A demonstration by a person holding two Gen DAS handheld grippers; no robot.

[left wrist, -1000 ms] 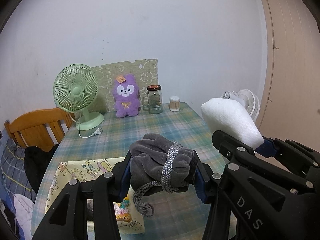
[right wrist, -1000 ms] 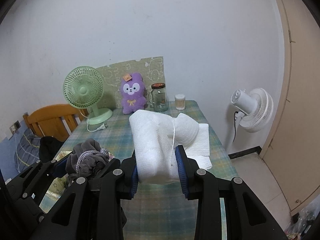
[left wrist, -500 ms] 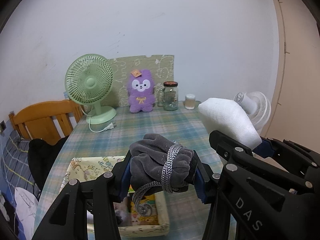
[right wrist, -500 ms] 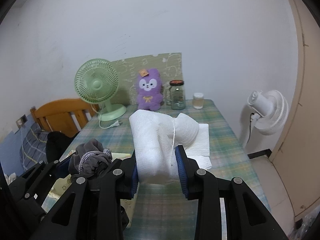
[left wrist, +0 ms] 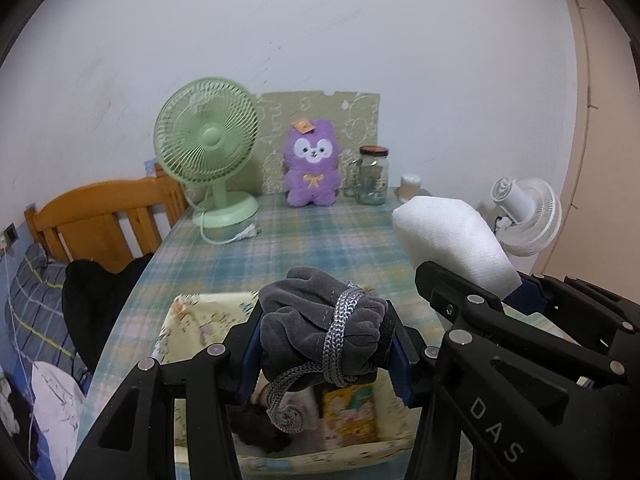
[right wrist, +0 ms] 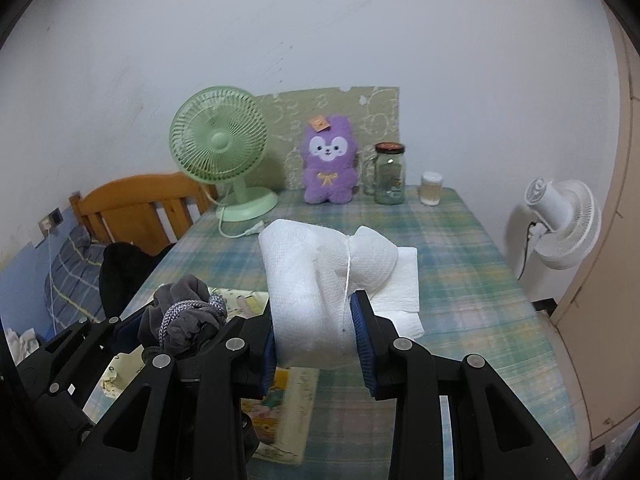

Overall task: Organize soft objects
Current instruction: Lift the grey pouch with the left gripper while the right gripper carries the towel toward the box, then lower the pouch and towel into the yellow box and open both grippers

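Note:
My left gripper (left wrist: 324, 344) is shut on a grey velvet pouch (left wrist: 316, 328) wound with a grey cord, held above a cream cartoon-print fabric box (left wrist: 192, 320). The pouch also shows in the right wrist view (right wrist: 180, 316). My right gripper (right wrist: 316, 332) is shut on a white foam wrap bundle (right wrist: 308, 280), held to the right of the box (right wrist: 288, 408). The bundle shows in the left wrist view (left wrist: 448, 240). A purple plush toy (left wrist: 312, 168) sits at the table's far edge.
A green desk fan (left wrist: 208, 136), a glass jar (left wrist: 374, 176) and a small white cup (left wrist: 410, 186) stand at the back of the plaid table (left wrist: 312, 236). A white paper sheet (right wrist: 404, 292) lies mid-table. A wooden chair (left wrist: 104, 216) stands left, a white fan (left wrist: 528, 216) right.
Both grippers have drawn back and turned a little left with their loads. The fabric box now lies under the left gripper and its inside shows.

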